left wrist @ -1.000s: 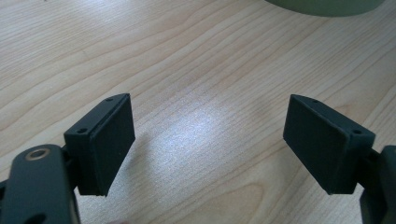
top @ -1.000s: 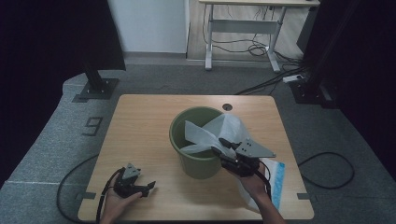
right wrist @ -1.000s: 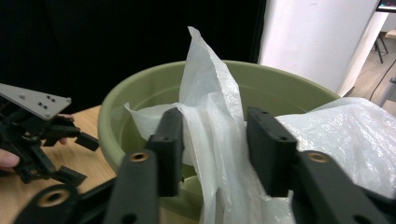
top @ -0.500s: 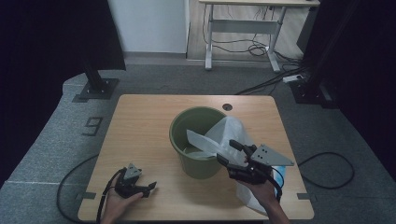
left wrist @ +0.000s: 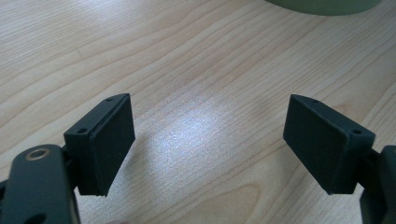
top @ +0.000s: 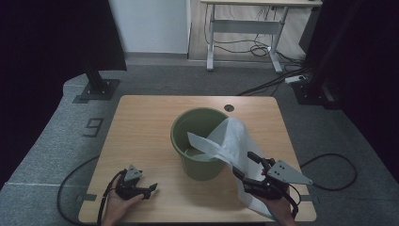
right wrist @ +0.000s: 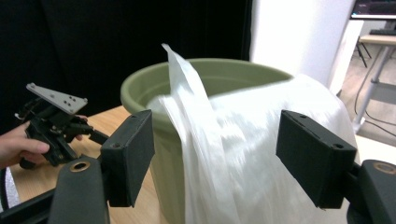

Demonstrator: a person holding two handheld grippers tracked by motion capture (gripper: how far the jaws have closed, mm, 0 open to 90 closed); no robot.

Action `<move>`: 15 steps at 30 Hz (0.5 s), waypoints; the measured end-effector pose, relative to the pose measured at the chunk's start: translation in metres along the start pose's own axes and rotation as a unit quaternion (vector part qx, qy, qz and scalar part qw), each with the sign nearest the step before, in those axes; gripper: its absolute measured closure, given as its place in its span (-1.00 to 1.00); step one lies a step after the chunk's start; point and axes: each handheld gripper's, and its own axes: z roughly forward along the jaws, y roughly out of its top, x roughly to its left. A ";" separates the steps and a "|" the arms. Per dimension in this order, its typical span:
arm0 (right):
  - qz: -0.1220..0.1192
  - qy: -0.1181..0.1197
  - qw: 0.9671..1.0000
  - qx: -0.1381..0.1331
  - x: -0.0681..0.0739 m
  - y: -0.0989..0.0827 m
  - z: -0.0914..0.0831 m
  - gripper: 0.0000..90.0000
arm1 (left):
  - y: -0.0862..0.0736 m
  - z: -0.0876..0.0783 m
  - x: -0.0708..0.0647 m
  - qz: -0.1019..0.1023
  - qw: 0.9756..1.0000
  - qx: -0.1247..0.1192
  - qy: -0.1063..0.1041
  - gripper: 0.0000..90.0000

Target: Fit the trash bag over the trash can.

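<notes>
— How many bins were on the table?
— One green bin, near the centre.
— And bags?
— One white bag, draped over the bin's rim at about four o'clock.
— Grippers?
— Two: the left gripper at seven o'clock of the table, the right gripper at five o'clock. Each had two black jaws, spread apart, so four jaws in all.
— Hands?
— Two, one hand under the left gripper and the other hand under the right.
— Anything beyond the table?
— One desk at twelve o'clock, and two black stands: one stand at ten o'clock, another stand at two o'clock.
— Holes in the tabletop?
— One hole, at one o'clock.
</notes>
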 end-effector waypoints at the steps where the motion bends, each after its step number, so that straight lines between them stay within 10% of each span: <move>1: 0.001 -0.002 1.000 0.001 -0.001 -0.003 -0.002 -0.40 | 0.000 0.000 0.000 0.000 1.000 0.000 0.000 -0.64; 15: 0.021 -0.026 0.999 0.040 0.004 -0.044 -0.002 -0.44 | 0.000 0.001 -0.001 0.001 1.000 0.001 0.000 -0.64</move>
